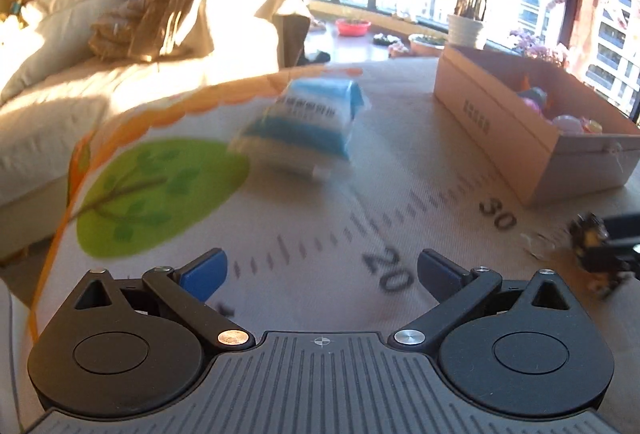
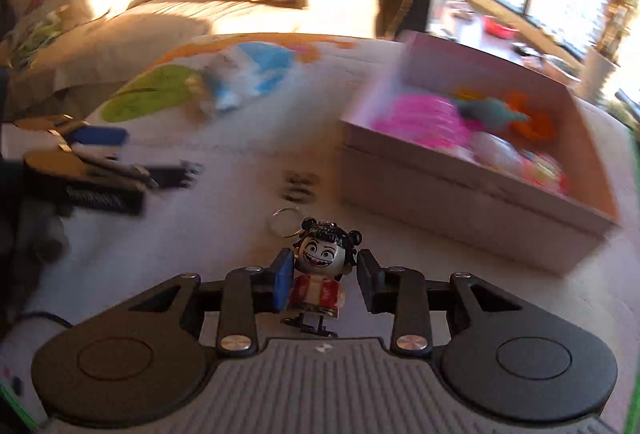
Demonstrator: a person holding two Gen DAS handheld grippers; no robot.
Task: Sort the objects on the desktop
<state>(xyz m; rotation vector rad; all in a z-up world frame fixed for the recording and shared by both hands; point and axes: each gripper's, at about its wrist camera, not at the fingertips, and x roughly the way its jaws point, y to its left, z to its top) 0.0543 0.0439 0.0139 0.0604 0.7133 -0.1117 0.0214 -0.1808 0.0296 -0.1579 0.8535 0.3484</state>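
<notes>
My right gripper (image 2: 322, 280) is shut on a small doll keychain (image 2: 320, 266) with black hair buns, a grinning face and a red coat; its key ring (image 2: 283, 222) sticks out ahead. The same doll (image 1: 590, 254) shows blurred at the right edge of the left wrist view, just above the table. A cardboard box (image 2: 460, 194) with pink, teal and orange toys stands ahead to the right. My left gripper (image 1: 322, 270) is open over the printed mat with nothing between its blue pads. A blue and white packet (image 1: 304, 122) lies on the mat beyond it.
The table carries a mat (image 1: 160, 194) printed with a green tree and a ruler scale. The box (image 1: 520, 138) stands at its right side. A sofa (image 1: 100, 82) with cushions and a blanket lies behind. The left gripper (image 2: 100, 158) appears at the left in the right wrist view.
</notes>
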